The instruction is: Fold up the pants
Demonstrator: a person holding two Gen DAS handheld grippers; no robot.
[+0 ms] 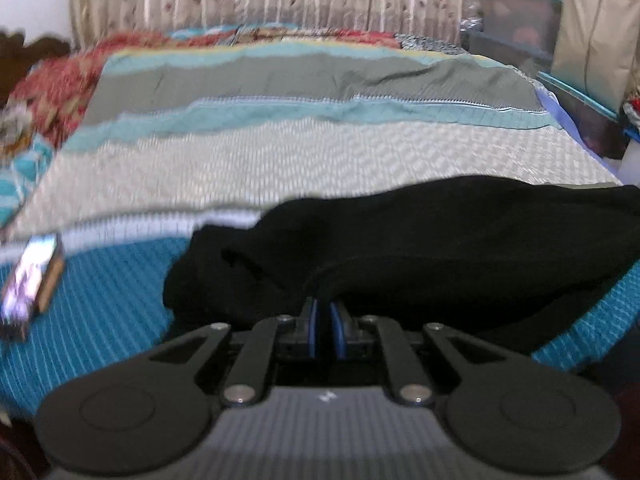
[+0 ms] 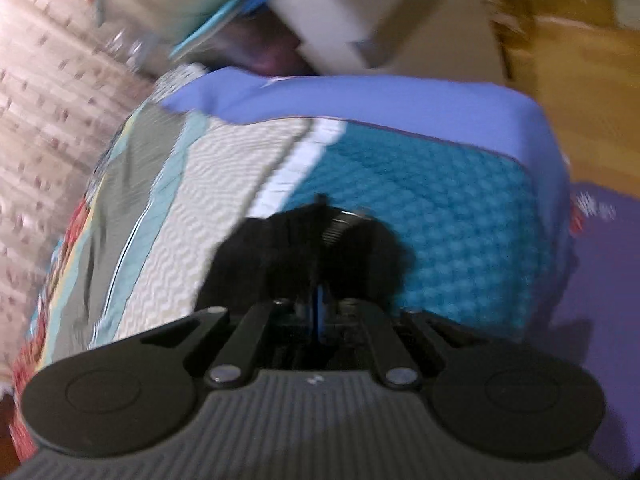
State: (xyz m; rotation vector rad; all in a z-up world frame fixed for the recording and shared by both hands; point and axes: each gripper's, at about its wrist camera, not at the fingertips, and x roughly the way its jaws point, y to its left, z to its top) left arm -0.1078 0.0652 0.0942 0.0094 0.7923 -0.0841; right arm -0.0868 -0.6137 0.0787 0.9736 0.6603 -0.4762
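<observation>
Black pants [image 1: 420, 244] lie bunched across the near part of the bed, stretching to the right in the left wrist view. My left gripper [image 1: 323, 304] is shut on a fold of the pants; its blue-padded fingers [image 1: 313, 320] are nearly together and their tips are hidden in the cloth. In the right wrist view my right gripper [image 2: 320, 280] is shut on another bunch of the black pants [image 2: 280, 248], held over the bed. A small metal fastener [image 2: 340, 224] shows on that bunch.
The bed has a striped quilt, teal [image 1: 100, 312] near me and grey-white [image 1: 280, 160] farther on. A phone [image 1: 30, 280] lies at the bed's left. Plastic bins [image 1: 520, 20] stand at the back right. The bed's corner [image 2: 532, 128] and wooden floor [image 2: 580, 100] show on the right.
</observation>
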